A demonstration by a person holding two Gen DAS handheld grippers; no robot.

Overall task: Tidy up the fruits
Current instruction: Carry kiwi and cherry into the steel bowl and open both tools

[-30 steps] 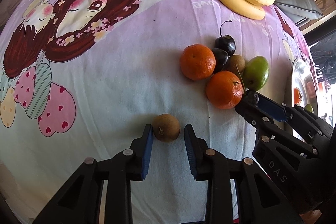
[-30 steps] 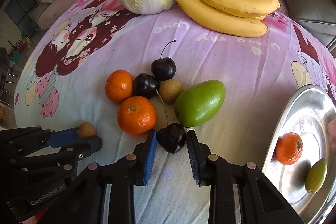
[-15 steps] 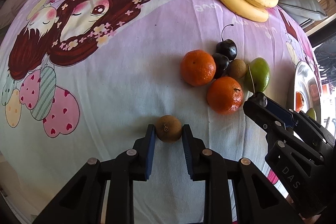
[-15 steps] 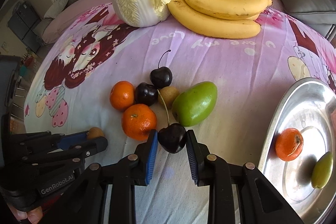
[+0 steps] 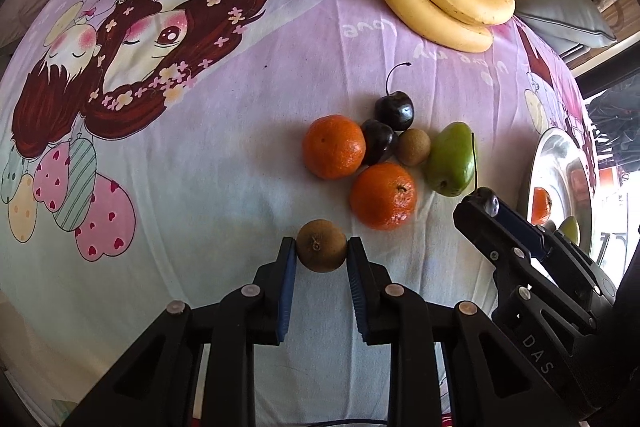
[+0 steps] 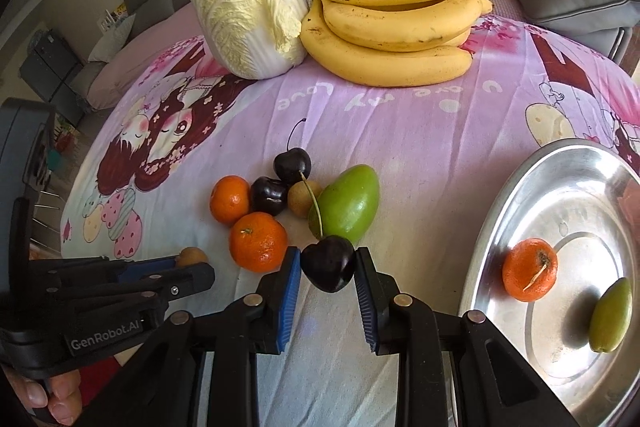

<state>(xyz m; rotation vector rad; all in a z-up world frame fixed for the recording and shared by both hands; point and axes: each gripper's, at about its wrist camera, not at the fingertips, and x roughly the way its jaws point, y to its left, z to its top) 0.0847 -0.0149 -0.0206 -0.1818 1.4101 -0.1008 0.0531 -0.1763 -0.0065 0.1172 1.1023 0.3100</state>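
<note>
Change since earlier: the left hand-held gripper (image 5: 321, 259), seen open around the brown fruit (image 5: 321, 251) a second ago, is now closed on it; both held fruits have been raised slightly off the cloth.
Left hand-held gripper: narrow, blue pads pressed against both sides of the small brown fruit.
Right hand-held gripper (image 6: 328, 269): narrow, clamped on a dark cherry (image 6: 328, 268), whose stem is seen slanting up across the green mango (image 6: 350, 203).
Remaining cluster: two oranges (image 6: 258, 241), two cherries (image 6: 292, 165), one brown fruit and the green mango are left touching on the cartoon-printed sheet (image 6: 400, 147).
Metal tray (image 6: 492, 211): to the right, an orange (image 6: 529, 275) and a small green fruit (image 6: 611, 315) are held in it.
Background: bananas (image 6: 392, 39) and a cabbage (image 6: 246, 23) are placed at the far edge.
</note>
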